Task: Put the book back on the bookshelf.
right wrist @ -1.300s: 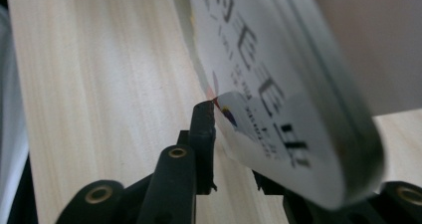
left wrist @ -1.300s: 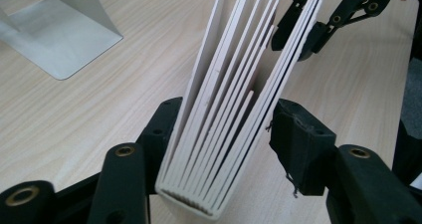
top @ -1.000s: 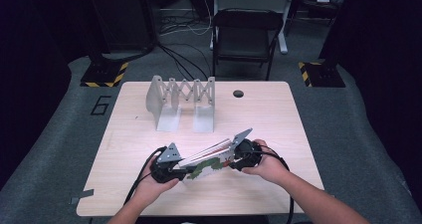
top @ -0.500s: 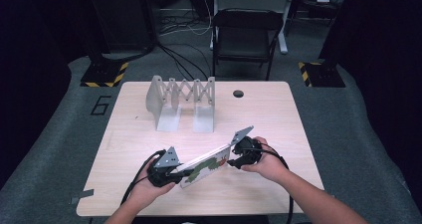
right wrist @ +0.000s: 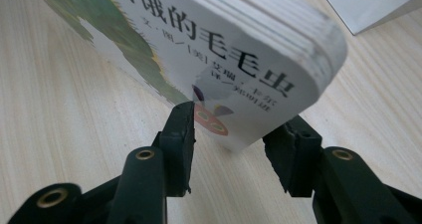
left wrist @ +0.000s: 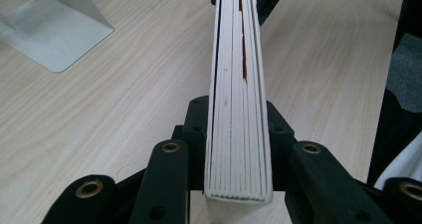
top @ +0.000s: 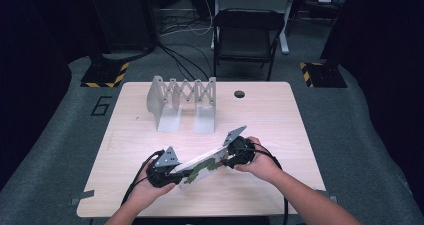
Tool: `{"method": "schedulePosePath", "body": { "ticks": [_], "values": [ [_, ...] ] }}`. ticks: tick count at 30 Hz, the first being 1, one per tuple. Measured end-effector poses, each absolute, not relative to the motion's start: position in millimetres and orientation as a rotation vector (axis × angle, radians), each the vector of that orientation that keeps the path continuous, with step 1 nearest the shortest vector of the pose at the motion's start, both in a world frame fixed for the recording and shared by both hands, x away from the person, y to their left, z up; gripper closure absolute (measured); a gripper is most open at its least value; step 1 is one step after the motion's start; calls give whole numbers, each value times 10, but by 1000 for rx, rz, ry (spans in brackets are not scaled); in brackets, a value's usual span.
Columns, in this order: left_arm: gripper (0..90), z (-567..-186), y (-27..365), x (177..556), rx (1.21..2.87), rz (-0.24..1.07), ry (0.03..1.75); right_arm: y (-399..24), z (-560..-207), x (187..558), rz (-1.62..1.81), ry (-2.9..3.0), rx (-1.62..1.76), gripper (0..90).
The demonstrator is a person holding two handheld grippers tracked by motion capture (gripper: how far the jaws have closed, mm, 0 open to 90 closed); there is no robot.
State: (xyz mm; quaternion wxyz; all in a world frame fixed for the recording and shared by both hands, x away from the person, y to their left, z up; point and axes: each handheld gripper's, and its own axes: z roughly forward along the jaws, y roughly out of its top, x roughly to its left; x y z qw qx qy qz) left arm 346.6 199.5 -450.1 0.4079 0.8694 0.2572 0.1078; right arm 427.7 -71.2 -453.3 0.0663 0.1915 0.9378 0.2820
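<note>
Holding book [top: 202, 164] by both ends: left gripper [top: 167, 172] and right gripper [top: 234, 155] each clamp it; it has dropped lower toward worktop [top: 260, 115], rack [top: 182, 92] untouched.

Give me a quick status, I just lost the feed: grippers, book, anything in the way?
Left gripper and right gripper each shut on an end of the book. Book tilted on edge above the table. Rack stands farther back, apart.
</note>
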Motion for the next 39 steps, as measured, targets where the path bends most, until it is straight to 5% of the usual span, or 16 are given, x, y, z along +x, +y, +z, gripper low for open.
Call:
{"method": "schedulePosePath", "body": {
  "ticks": [12,39],
  "values": [
    [619,-4523,1929,3476,2249,278,689,-567,-4547,4205,866,2826,514,569],
    [745,-4506,1925,3490,2261,270,681,-541,-4597,4222,928,2781,549,545]
  ]
}}
